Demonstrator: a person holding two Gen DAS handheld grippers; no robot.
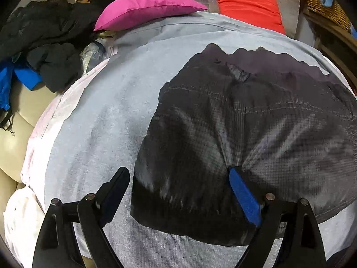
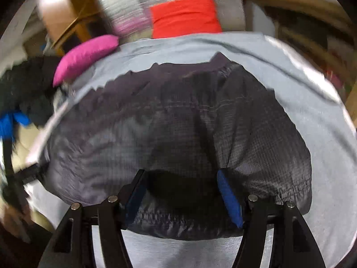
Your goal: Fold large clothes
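Note:
A dark grey checked garment (image 1: 256,134) lies on a light blue cloth (image 1: 100,122) spread over the work surface; its elastic waistband is at the far edge. My left gripper (image 1: 178,176) is open over the garment's near left part, its blue-padded right finger (image 1: 244,196) pressing into the fabric. In the right wrist view the same garment (image 2: 178,122) fills the middle, on the blue cloth (image 2: 323,145). My right gripper (image 2: 180,178) is open, both fingers resting on the garment's near edge. The left gripper's handle shows at the far left, blurred.
A pink cushion (image 1: 145,9) and a red cushion (image 1: 250,4) lie at the far edge. A heap of black and blue clothes (image 1: 44,44) sits at the far left. Wicker furniture (image 1: 325,6) stands at the far right. White fabric (image 1: 20,223) hangs near left.

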